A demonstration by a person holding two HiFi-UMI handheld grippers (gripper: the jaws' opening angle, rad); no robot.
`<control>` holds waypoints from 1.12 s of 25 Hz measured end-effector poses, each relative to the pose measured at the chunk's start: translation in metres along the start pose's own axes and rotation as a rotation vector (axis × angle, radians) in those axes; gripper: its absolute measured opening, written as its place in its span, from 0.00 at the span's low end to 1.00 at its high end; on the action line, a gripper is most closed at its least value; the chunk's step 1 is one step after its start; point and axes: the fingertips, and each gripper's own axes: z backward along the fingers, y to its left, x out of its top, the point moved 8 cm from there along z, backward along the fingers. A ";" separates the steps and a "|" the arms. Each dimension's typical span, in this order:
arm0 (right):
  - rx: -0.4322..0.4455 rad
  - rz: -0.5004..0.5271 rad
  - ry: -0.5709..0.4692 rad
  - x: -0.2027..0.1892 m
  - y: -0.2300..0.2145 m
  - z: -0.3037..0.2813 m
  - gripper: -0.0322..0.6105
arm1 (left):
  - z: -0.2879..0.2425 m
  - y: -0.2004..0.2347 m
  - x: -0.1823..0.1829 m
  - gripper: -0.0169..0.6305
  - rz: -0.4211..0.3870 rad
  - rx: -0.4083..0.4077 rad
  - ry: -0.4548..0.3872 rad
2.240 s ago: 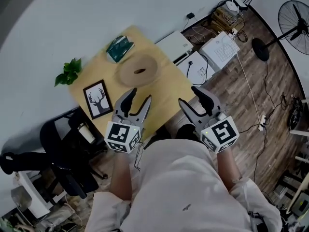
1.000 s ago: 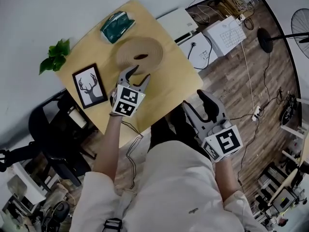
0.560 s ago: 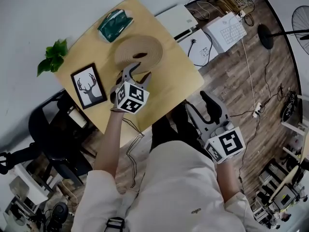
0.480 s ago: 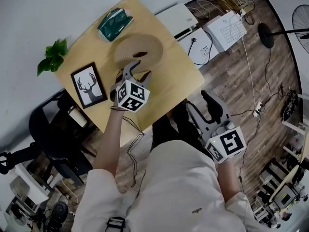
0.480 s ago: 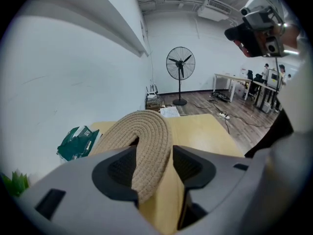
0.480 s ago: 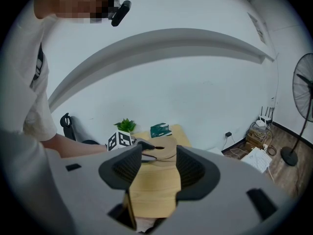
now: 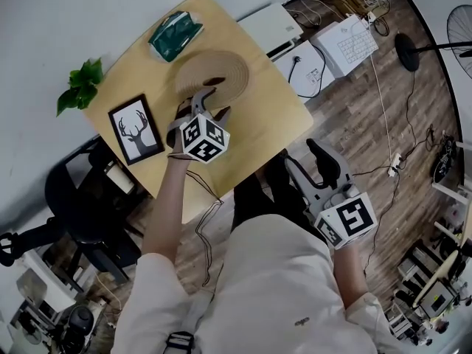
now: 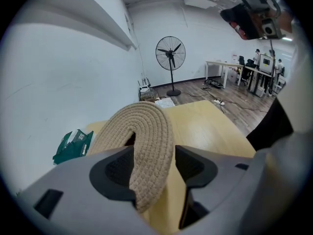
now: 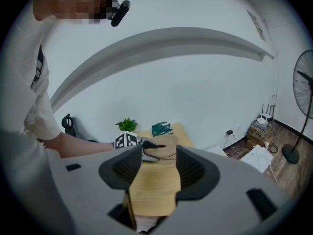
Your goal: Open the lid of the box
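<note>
The left gripper (image 7: 212,103) has come forward from beside the person's body, sunk toward the wooden table (image 7: 273,124) and rolled, so that its marker cube faces up more squarely than a second ago. Its jaws have just been opening and stand spread wide. In the left gripper view the near rim of the round woven lid (image 8: 146,131) lies between the two pads, with a gap showing at the right pad, so nothing is pinched yet.

The lid sits toward the far middle of the table, right of the framed deer picture (image 7: 136,129) and the plant (image 7: 81,83), and nearer than the green packet (image 7: 175,34). It looks to be in its earlier place. The box beneath it is hidden.

The right gripper (image 7: 304,157) hangs off the table's near right corner, over the floor. It is spread too, with nothing between its jaws, and has barely shifted.

So the reach looks finished. Closing on the rim and lifting appear to remain, and the lid is not yet off
</note>
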 end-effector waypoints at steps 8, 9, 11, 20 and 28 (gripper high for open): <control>0.008 -0.008 -0.003 -0.005 0.000 0.006 0.37 | -0.003 -0.001 0.002 0.40 -0.018 0.012 0.014; 0.008 -0.007 -0.004 -0.005 0.000 0.006 0.37 | -0.003 -0.001 0.002 0.40 -0.015 0.015 0.014; 0.008 -0.007 -0.007 -0.005 0.001 0.007 0.37 | -0.003 0.000 0.003 0.40 -0.009 0.014 0.014; 0.025 -0.016 -0.015 -0.008 0.002 0.010 0.37 | -0.001 0.001 0.005 0.38 -0.012 -0.003 0.019; 0.028 -0.023 -0.035 -0.005 0.000 0.012 0.37 | 0.007 -0.001 0.009 0.32 -0.021 0.020 0.007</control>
